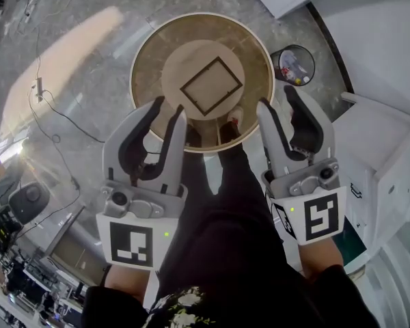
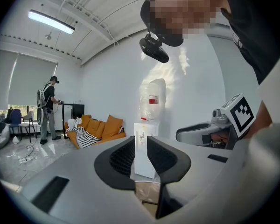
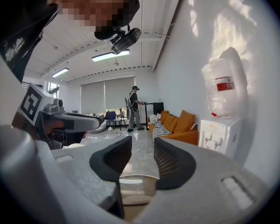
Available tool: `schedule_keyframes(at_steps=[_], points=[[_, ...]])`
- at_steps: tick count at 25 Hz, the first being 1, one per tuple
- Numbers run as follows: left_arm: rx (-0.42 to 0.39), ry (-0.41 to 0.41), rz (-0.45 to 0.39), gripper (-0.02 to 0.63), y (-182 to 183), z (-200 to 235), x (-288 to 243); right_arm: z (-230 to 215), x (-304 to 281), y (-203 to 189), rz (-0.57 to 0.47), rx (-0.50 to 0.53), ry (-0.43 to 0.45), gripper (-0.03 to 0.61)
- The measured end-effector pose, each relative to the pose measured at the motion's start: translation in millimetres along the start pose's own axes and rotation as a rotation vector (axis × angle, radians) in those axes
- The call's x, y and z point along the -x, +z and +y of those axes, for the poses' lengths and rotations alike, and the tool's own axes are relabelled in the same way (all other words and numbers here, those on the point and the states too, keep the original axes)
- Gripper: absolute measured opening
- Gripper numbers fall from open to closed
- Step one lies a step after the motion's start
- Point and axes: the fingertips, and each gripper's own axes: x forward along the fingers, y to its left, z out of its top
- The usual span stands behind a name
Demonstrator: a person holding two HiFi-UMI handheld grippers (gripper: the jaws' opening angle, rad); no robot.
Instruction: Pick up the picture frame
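**Item:** picture frame (image 1: 212,85), dark and thin-edged. It lies flat near the middle of the round tabletop (image 1: 145,52), over the pale inner disc, with a corner turned toward the person. Nothing touches it.

**Left gripper** (image 1: 167,111): jaws apart with a narrow gap and nothing between them. It is held above the near rim of the tabletop, short of the frame.

**Right gripper** (image 1: 278,100): jaws wider apart and empty. It is level with the left one at the right of the near rim, also short of the frame.

**Surroundings:** a waste bin (image 1: 293,65) on the floor just beyond the tabletop's right edge, and cables (image 1: 51,108) trailing on the floor at left.

**Stage, as judged:** approach only, with the grasp not begun.

**Hazards, as judged:**
- The frame lies flat, so a jaw has little edge to catch and may skid it across the smooth top rather than lift it.
- With the frame corner-on, the grippers could meet a corner instead of a side and spin it.
- The left gripper's narrow gap may ride over the moulding instead of straddling it.
- If the two sides close unevenly, the frame would tilt and could slip out
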Motion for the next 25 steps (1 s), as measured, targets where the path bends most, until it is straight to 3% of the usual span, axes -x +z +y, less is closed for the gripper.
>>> schedule_keyframes(at_steps=[7, 17, 25], points=[[0.002, -0.035, 0.053, 0.089, -42.2, -4.9, -18.9, -5.1, -14.2, -46.0, 0.053, -0.010, 0.009, 0.149], [0.008, -0.073, 0.112, 0.107, -86.9, -1.7, -46.7, -33.3, -34.9, -88.0, 0.070, -0.021, -0.055, 0.149], [0.059, -0.080, 0.137, 0.115, -127.5, 5.2, -70.8, -38.1, -49.2, -137.5, 0.134, -0.038, -0.045, 0.149]])
